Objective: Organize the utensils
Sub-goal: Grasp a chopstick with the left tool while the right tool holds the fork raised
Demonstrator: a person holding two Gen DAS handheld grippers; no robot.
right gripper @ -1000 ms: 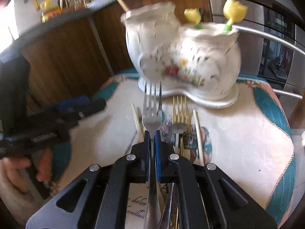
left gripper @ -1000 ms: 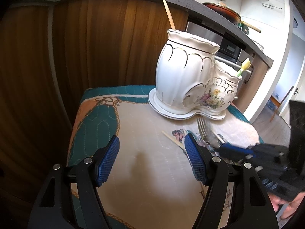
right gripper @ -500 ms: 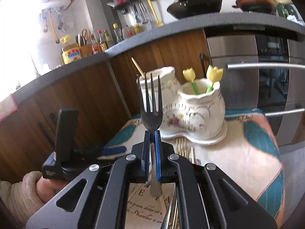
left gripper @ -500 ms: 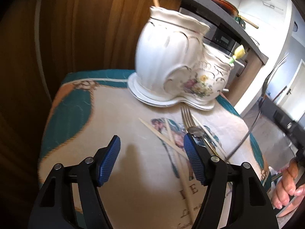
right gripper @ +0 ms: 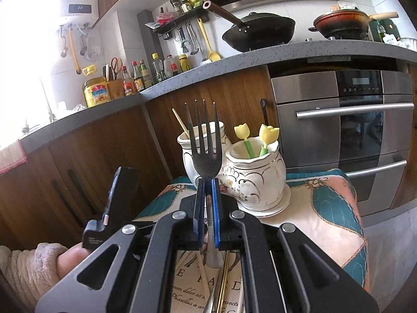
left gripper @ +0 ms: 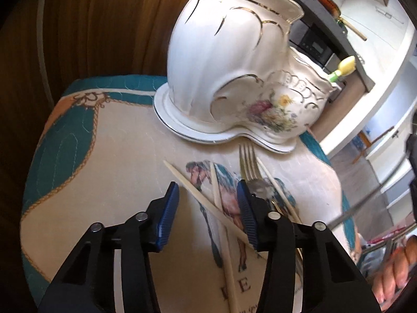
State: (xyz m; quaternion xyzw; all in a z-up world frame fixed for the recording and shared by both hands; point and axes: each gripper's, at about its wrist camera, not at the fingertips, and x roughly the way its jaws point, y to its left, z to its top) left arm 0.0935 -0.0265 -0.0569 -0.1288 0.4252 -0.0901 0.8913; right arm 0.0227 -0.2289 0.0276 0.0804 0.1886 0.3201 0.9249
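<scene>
Silver steel fork (right gripper: pixel 206 151) clamped upright in right tool (right gripper: pixel 206 216); could snag white ceramic holder (right gripper: pixel 234 167). Left tool (left gripper: pixel 208 214) narrowing, ungripped, around cream chopstick (left gripper: pixel 206 200); may skid.

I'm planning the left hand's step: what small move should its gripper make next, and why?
Probably ease the left gripper down and finish closing on the crossed chopsticks. Its jaws have just been closing and both sticks lie between the pads, not yet pinched. The right gripper already holds a fork upright before the white ceramic holder.
</scene>
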